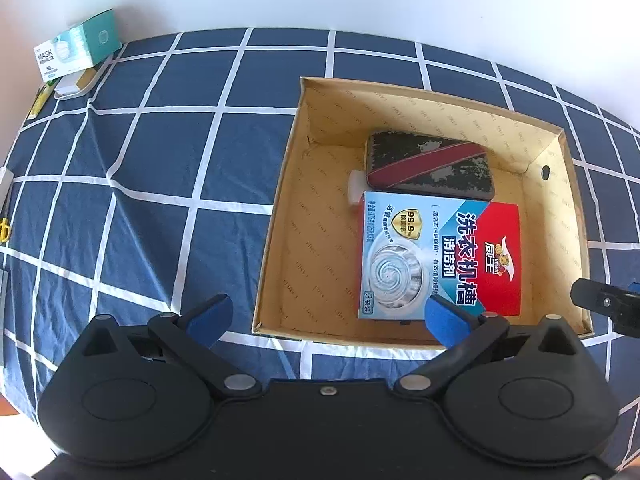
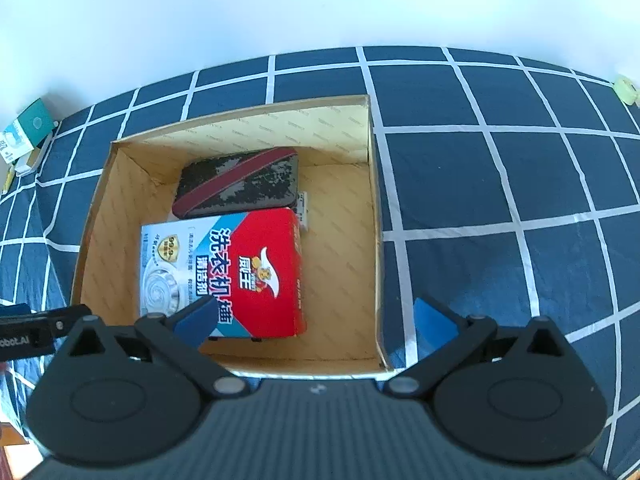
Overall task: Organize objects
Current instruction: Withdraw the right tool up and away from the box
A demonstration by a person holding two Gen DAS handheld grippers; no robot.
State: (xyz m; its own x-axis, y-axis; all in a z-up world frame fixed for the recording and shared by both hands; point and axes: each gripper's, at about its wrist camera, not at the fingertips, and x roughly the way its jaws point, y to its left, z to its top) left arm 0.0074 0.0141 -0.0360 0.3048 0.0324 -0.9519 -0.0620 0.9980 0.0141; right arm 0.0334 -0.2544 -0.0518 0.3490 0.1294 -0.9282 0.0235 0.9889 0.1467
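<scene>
An open cardboard box [image 1: 280,208] stands on the blue checked cloth. Inside it a red, white and blue cleaner carton [image 1: 440,252] lies flat. Behind the carton rests a worn dark case with a red stripe [image 1: 428,164], and a small white item [image 1: 356,192] peeks out beside it. My left gripper [image 1: 328,316] hangs open above the box's near left corner, holding nothing. In the right wrist view the same box [image 2: 376,216], carton [image 2: 256,264] and case [image 2: 240,184] show. My right gripper [image 2: 316,316] is open over the near right wall, also without anything between its fingers.
A green and white mask box [image 1: 80,44] sits on a white tray at the far left corner, with a yellow item [image 1: 40,100] beside it. Yellow scissor handles [image 1: 4,230] show at the left edge. A pale green object [image 2: 626,88] lies far right. A white wall runs behind.
</scene>
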